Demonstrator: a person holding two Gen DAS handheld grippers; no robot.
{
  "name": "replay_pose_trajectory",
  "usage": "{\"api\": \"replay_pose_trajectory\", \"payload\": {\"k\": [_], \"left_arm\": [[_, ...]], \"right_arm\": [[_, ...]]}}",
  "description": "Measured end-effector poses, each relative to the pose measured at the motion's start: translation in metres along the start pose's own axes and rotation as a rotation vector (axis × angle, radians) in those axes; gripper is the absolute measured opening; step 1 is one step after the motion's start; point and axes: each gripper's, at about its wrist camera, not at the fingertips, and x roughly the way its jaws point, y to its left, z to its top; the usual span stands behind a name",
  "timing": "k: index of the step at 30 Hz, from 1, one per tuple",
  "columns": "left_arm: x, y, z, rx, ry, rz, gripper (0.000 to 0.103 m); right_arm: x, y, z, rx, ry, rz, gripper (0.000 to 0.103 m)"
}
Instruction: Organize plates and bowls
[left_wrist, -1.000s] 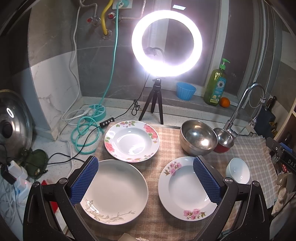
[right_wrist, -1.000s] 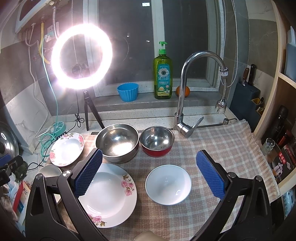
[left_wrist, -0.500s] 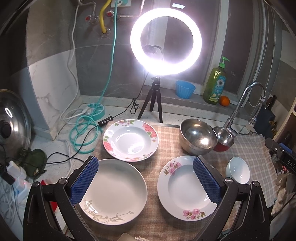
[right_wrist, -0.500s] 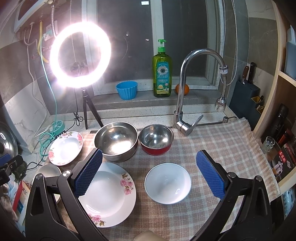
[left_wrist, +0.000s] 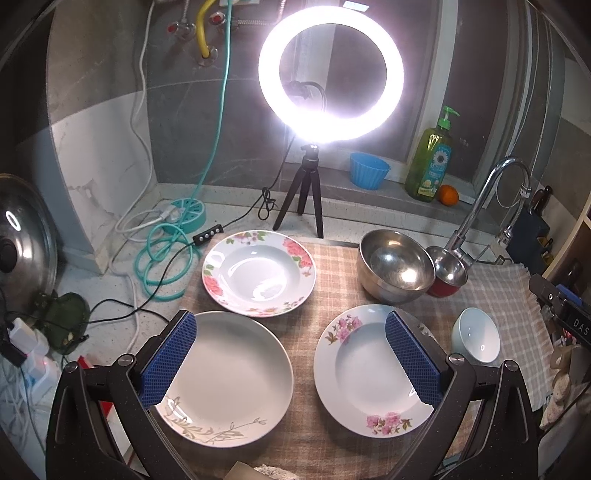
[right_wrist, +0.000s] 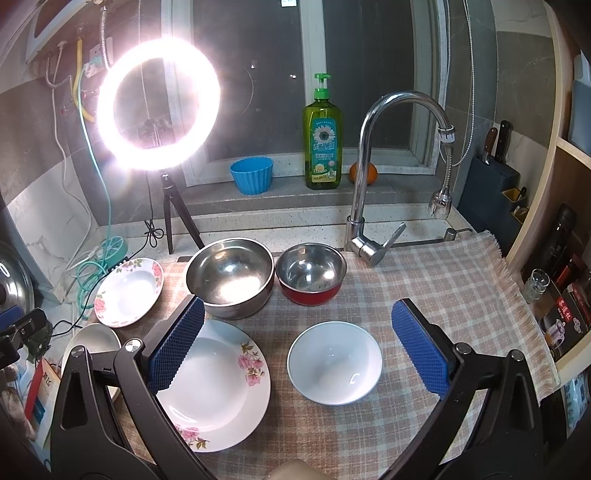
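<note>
On the checked cloth (left_wrist: 325, 266) lie three plates: a plain one with a grey sprig (left_wrist: 229, 376) front left, a pink-flowered one (left_wrist: 369, 373) front right, a red-flowered one (left_wrist: 258, 271) behind. A large steel bowl (right_wrist: 231, 277), a red steel bowl (right_wrist: 310, 271) and a white bowl (right_wrist: 334, 362) stand to the right. My left gripper (left_wrist: 290, 358) hangs open above the two front plates. Open too, my right gripper (right_wrist: 297, 343) hovers over the white bowl (left_wrist: 476, 336) and the pink-flowered plate (right_wrist: 214, 384). Neither holds anything.
A lit ring light on a tripod (left_wrist: 330, 70) stands behind the plates. The tap (right_wrist: 373, 173) rises behind the bowls. A blue cup (right_wrist: 252, 175), soap bottle (right_wrist: 322, 136) and orange (right_wrist: 364, 172) sit on the sill. Teal hose and cables (left_wrist: 166, 254) lie left; shelves (right_wrist: 554, 280) at right.
Both views have shifted slightly, as if the grippers drifted a little; the dishes have not moved and both grippers stay open.
</note>
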Motion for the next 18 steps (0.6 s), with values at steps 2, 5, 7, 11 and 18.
{"api": "replay_pose_trajectory", "payload": {"k": [2, 5, 7, 11, 18], "left_arm": [[0.004, 0.001, -0.002, -0.003, 0.015, -0.005, 0.102], [0.01, 0.001, -0.003, 0.0, 0.037, -0.011, 0.102], [0.015, 0.001, -0.004, 0.0, 0.054, -0.021, 0.102], [0.023, 0.001, -0.006, 0.002, 0.089, -0.039, 0.098], [0.044, 0.0, -0.01, 0.008, 0.162, -0.077, 0.088]], "right_arm": [[0.003, -0.001, 0.0, 0.004, 0.014, 0.003, 0.103], [0.007, -0.004, -0.003, 0.004, 0.032, 0.0, 0.103], [0.01, -0.006, -0.007, 0.004, 0.044, -0.002, 0.103], [0.02, -0.013, -0.011, 0.018, 0.088, 0.007, 0.103], [0.031, -0.026, -0.027, 0.041, 0.163, 0.017, 0.092]]}}
